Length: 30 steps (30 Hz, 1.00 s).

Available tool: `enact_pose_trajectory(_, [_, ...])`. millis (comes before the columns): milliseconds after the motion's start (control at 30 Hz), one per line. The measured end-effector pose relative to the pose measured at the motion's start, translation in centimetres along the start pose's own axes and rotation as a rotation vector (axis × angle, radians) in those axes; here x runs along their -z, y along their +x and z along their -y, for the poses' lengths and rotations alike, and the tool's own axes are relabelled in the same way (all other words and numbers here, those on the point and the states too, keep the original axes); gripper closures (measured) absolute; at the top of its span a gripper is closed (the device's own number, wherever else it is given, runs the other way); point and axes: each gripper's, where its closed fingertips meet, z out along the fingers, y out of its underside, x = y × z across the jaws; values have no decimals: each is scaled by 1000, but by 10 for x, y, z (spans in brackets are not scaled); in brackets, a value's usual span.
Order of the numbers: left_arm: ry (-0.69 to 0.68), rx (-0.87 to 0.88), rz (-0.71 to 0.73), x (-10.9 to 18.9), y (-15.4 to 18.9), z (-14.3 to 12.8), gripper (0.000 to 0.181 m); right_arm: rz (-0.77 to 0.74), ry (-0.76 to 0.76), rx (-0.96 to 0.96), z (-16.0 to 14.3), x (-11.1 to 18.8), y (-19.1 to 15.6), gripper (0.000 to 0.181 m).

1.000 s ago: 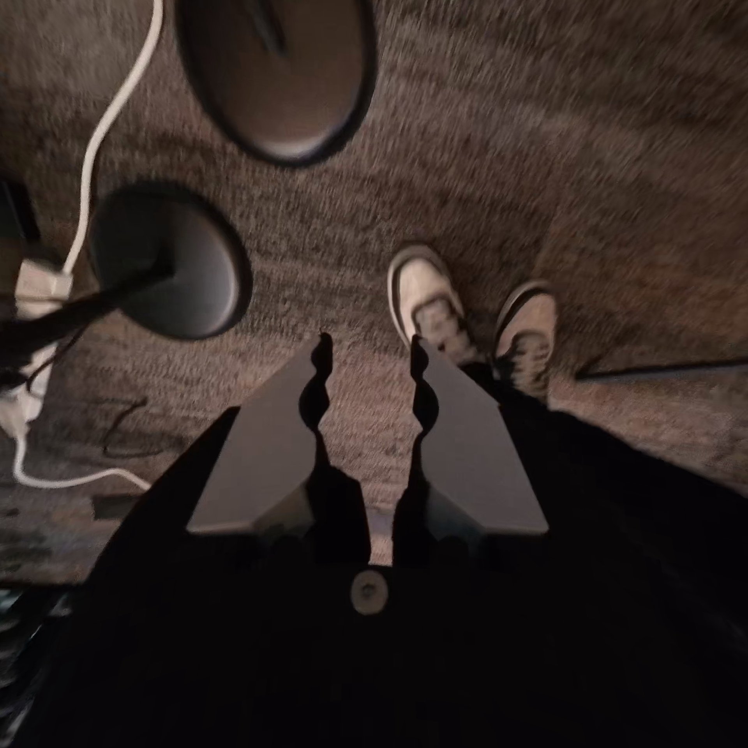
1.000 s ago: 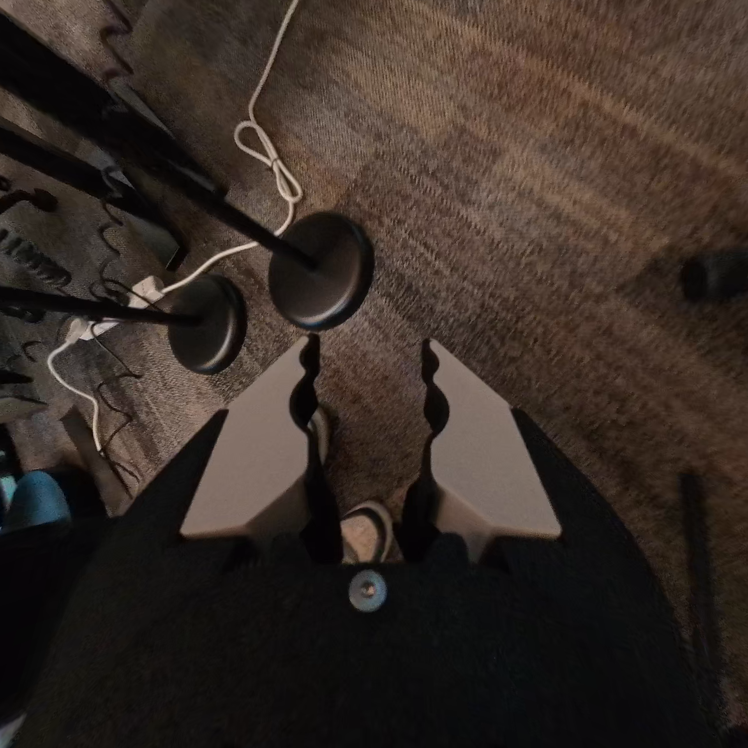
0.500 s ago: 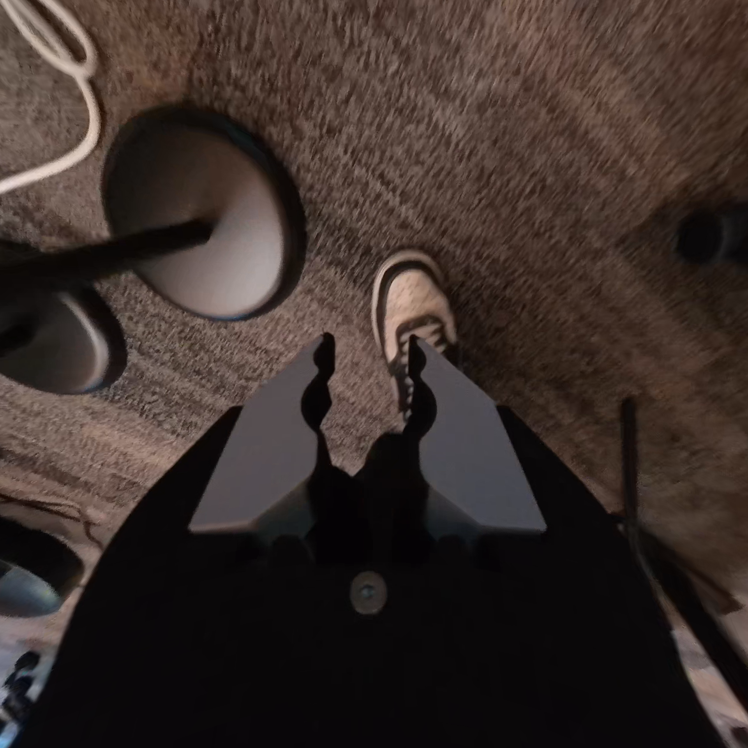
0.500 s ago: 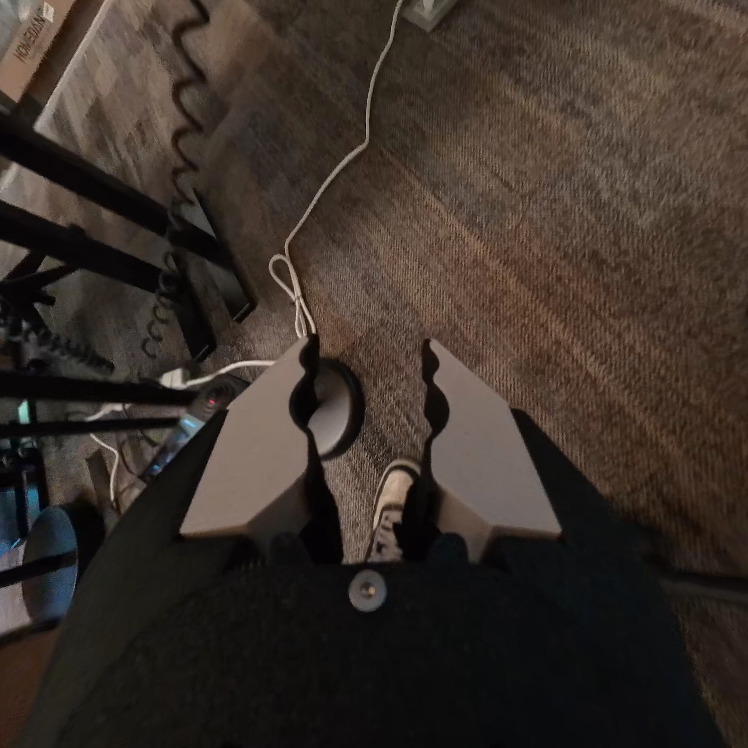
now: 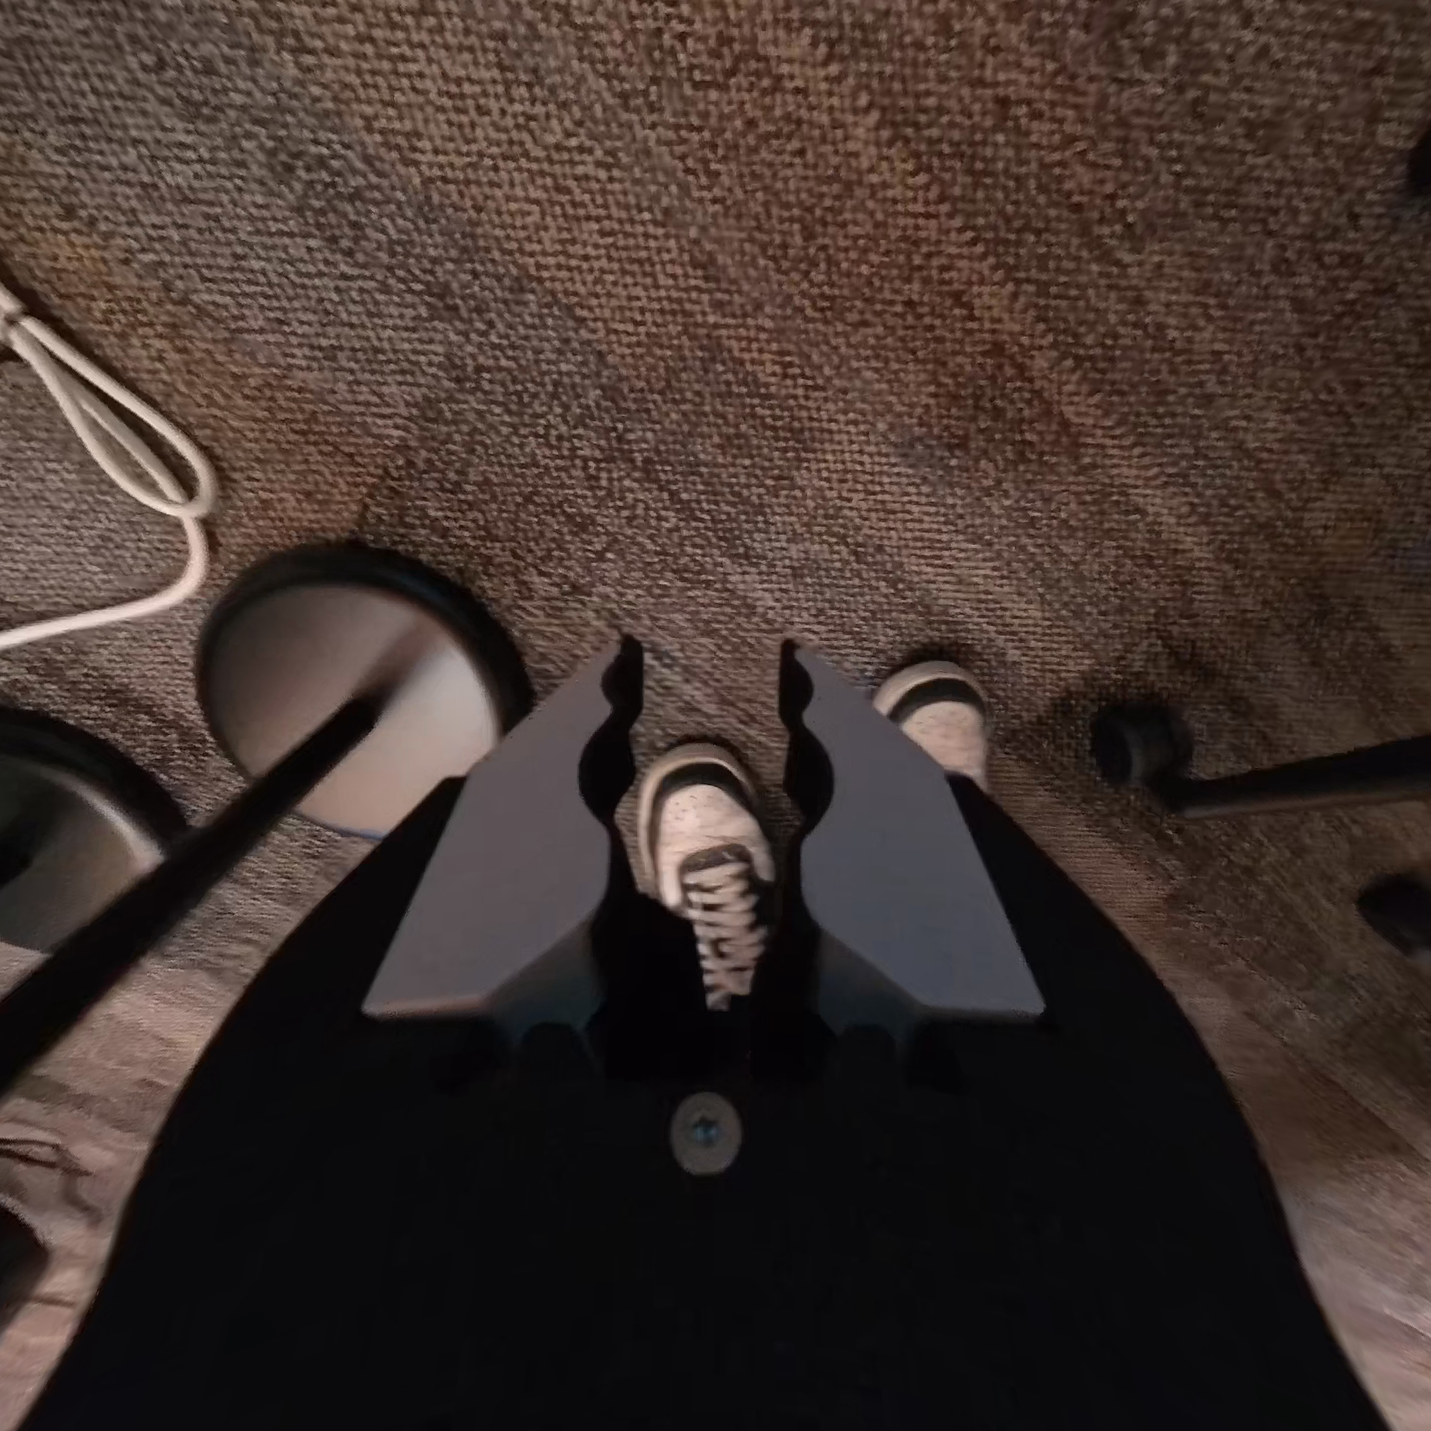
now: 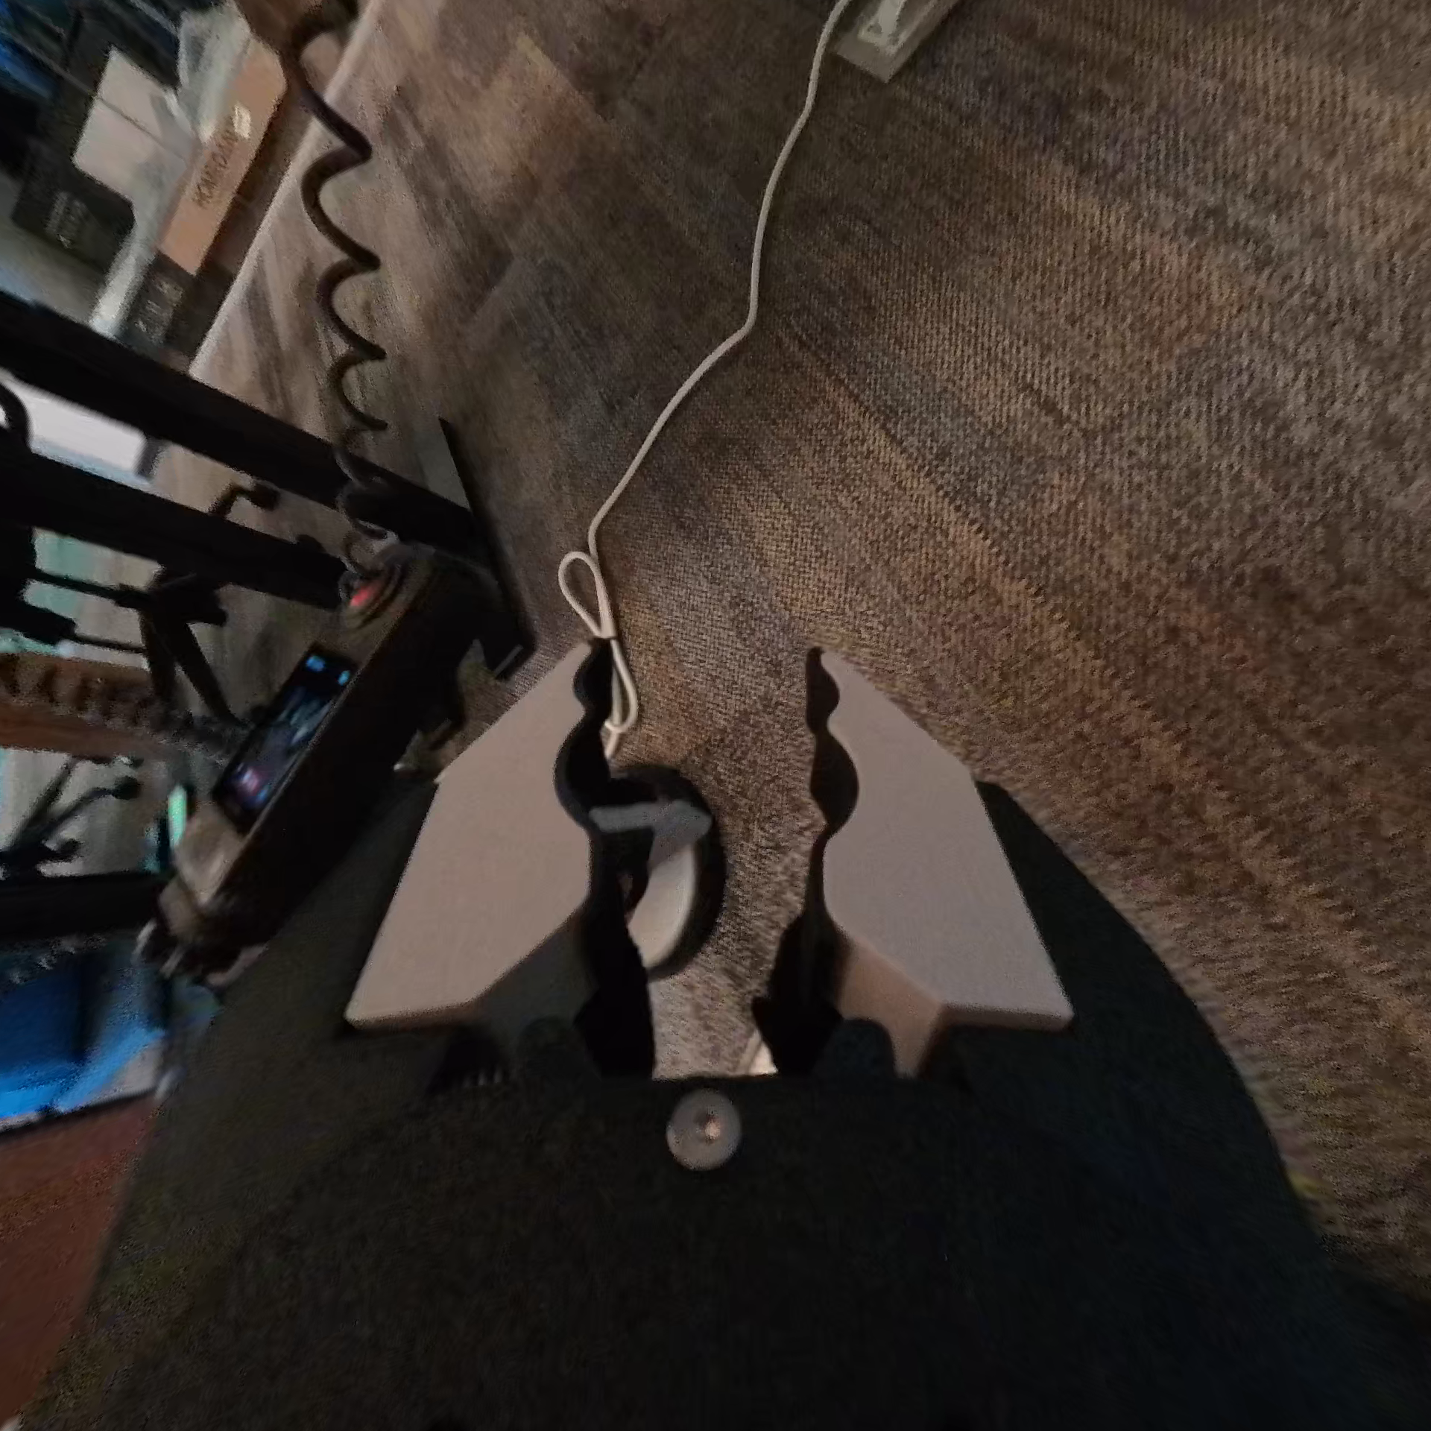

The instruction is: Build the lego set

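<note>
No lego parts show in either view. Both grippers point down at a brown carpet (image 5: 774, 310). My left gripper (image 5: 711, 658) is open and empty, high above the floor, with a person's white shoe (image 5: 708, 821) seen between its fingers and a second shoe (image 5: 941, 712) just right of them. My right gripper (image 6: 701, 666) is open and empty above the carpet (image 6: 1084, 387), with a round stand base (image 6: 677, 875) showing between its fingers.
Two round black stand bases (image 5: 348, 674) with a slanting pole (image 5: 193, 867) are at the left. A white cable (image 5: 155, 464) loops on the carpet and also shows in the right wrist view (image 6: 697, 372). Chair casters (image 5: 1138, 743) are at right. Black frame legs (image 6: 193, 464), a coiled cable (image 6: 341, 255) and a device with a screen (image 6: 286, 728) are at left. The left gripper's tips are roughly 15 cm from the right gripper's.
Both views have swung across the floor. In the left view the stand bases slid left and down and both shoes came near the fingers. The right view tilted toward the frame legs. Both jaws stay open.
</note>
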Motion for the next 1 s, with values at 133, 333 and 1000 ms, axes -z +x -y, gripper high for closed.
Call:
enact_pose_trajectory(133, [5,-126,122,-16,-80,15,149,39,-47,-106,-57,0,-21,134])
enact_pose_trajectory(333, [-192,-13,53,-36,-172,-19,139,99,-243,0,-118,6,-42,134])
enact_pose_trajectory(1000, [-205,-185,161,-19,-238,-94,123,181,-299,79,-123,-26,-71,134])
